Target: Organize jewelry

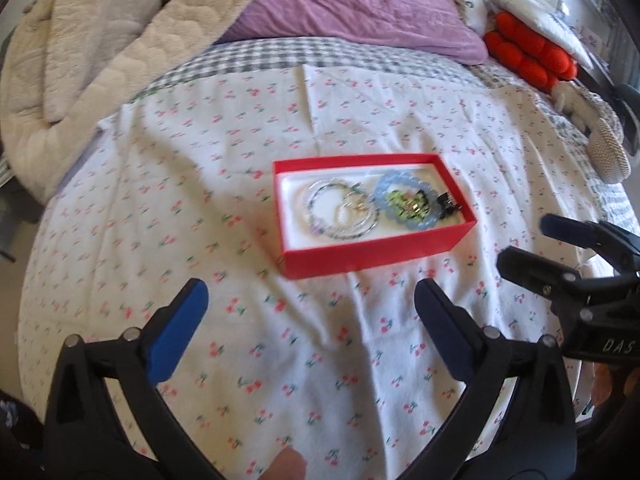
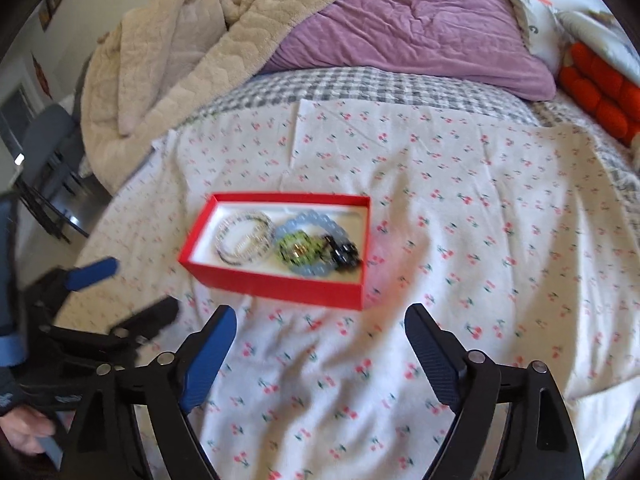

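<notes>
A red box [image 1: 372, 254] with a white lining sits on the cherry-print sheet; it also shows in the right wrist view [image 2: 280, 286]. Inside lie clear beaded bracelets [image 1: 340, 210] [image 2: 244, 238], a light blue beaded bracelet [image 1: 404, 194] [image 2: 312, 222] around a green beaded piece [image 1: 406, 204] [image 2: 298, 246], and a small black piece [image 1: 446, 206] [image 2: 346, 256]. My left gripper [image 1: 310, 304] is open and empty, just short of the box's near wall. My right gripper [image 2: 320, 328] is open and empty, in front of the box's near right corner. Each gripper shows in the other's view: the right one [image 1: 532, 240], the left one [image 2: 140, 288].
A cherry-print sheet [image 1: 240, 360] [image 2: 480, 240] covers the bed. A beige fleece blanket [image 1: 92, 48] [image 2: 168, 60], a purple pillow [image 1: 360, 4] [image 2: 420, 20] and an orange-red knitted cushion [image 1: 524, 52] [image 2: 596, 88] lie at the far side. A dark chair [image 2: 44, 160] stands left of the bed.
</notes>
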Demonstrator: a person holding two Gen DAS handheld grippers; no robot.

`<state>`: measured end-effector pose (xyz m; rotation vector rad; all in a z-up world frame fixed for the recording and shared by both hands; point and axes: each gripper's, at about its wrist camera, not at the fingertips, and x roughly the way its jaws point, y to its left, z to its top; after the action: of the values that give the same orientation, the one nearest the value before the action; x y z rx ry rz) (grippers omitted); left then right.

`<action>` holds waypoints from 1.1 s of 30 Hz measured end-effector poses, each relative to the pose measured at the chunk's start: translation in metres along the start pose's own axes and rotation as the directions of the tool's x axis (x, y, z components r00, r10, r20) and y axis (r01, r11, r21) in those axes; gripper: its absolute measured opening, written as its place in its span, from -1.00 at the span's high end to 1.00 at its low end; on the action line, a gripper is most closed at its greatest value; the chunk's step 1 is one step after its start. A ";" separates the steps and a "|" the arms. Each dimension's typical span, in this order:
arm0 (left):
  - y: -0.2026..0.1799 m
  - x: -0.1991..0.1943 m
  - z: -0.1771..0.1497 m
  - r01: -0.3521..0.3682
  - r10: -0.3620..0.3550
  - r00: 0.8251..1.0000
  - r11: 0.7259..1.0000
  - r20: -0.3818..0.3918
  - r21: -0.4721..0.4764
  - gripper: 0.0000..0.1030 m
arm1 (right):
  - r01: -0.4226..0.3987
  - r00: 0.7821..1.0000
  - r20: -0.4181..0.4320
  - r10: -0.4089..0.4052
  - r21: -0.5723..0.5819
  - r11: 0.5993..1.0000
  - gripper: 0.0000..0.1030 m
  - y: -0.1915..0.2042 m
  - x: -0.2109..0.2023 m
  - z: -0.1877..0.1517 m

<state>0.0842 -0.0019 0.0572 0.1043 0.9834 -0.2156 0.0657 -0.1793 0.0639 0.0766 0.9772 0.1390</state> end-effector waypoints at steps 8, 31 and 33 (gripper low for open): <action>0.016 -0.015 -0.025 -0.096 0.093 0.995 0.993 -0.042 -0.074 -0.99 | 0.133 0.991 -0.018 -0.133 -0.017 0.991 -1.00 0.011 -0.020 -0.031; 0.016 -0.003 -0.062 -0.128 0.118 0.989 0.985 -0.094 -0.115 -0.99 | 0.171 0.984 -0.057 -0.172 -0.023 0.985 -1.00 0.030 -0.006 -0.057; 0.015 -0.003 -0.063 -0.129 0.118 0.989 0.985 -0.092 -0.115 -0.99 | 0.172 0.983 -0.059 -0.173 -0.026 0.985 -1.00 0.031 -0.005 -0.058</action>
<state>0.0349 0.0246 0.0254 0.0643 1.0682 -0.0379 0.0125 -0.1490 0.0396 -0.0322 1.0384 -0.0077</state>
